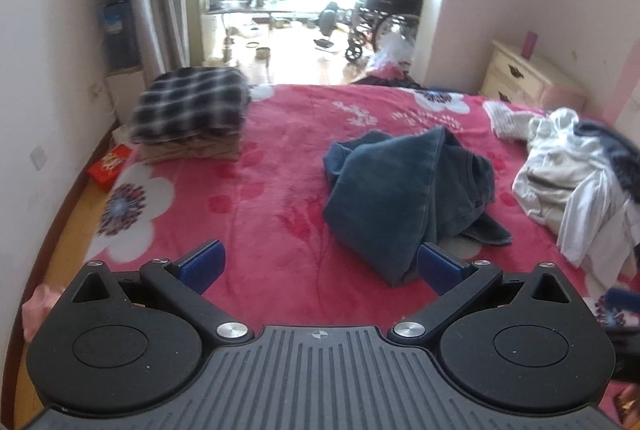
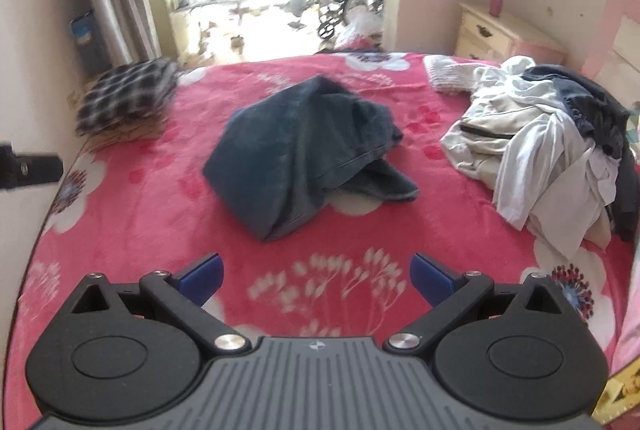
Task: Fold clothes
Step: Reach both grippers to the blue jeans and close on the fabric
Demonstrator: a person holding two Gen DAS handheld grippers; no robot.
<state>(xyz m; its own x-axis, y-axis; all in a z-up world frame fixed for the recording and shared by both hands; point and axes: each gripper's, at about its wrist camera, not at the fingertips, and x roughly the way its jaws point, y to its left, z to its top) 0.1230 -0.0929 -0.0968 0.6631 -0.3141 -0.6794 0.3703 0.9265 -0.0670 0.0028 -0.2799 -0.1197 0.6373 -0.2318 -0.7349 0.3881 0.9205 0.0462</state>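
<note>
Left wrist view: both grippers, left gripper (image 1: 320,264) and right gripper (image 2: 316,272), level above bedspread (image 2: 120,214), fingers wide, empty.

Your work surface: a bed (image 2: 120,214) under a red floral blanket. On it you have a crumpled dark blue garment (image 2: 304,146) at centre frame, a folded stack topped with black-and-white plaid (image 2: 128,98) at upper left, and a loose clothes heap (image 2: 548,146) at right.

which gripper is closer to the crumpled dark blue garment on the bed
Left. The left gripper hangs open right at the dark blue garment, its near end by one finger; the right gripper hangs open further back.
</note>
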